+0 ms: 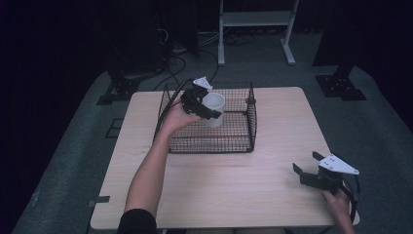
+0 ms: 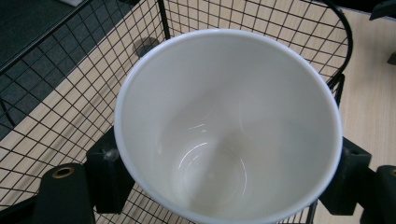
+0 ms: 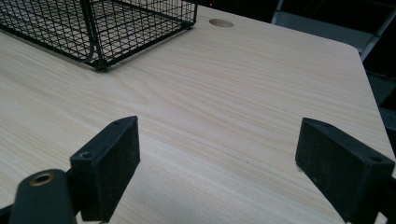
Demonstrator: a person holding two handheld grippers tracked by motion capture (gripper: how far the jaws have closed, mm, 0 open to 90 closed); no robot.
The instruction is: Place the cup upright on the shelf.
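Observation:
A white cup (image 1: 213,108) hangs over the black wire basket (image 1: 243,141), with my left gripper (image 1: 210,111) shut on its sides. In the left gripper view the cup (image 2: 226,126) is seen from above, empty, with a black pad (image 2: 107,172) pressed on each flank. The basket's mesh (image 2: 60,93) lies below and around it. Whether the cup touches the basket floor I cannot tell. My right gripper (image 1: 307,165) rests low at the table's front right, open. Its pads (image 3: 109,163) stand wide apart over bare wood.
The basket (image 3: 100,28) stands at the back middle of the light wooden table (image 1: 272,190). A round hole (image 3: 221,22) sits near the table's far edge. Dark floor, cables and a white frame (image 1: 255,22) lie beyond the table.

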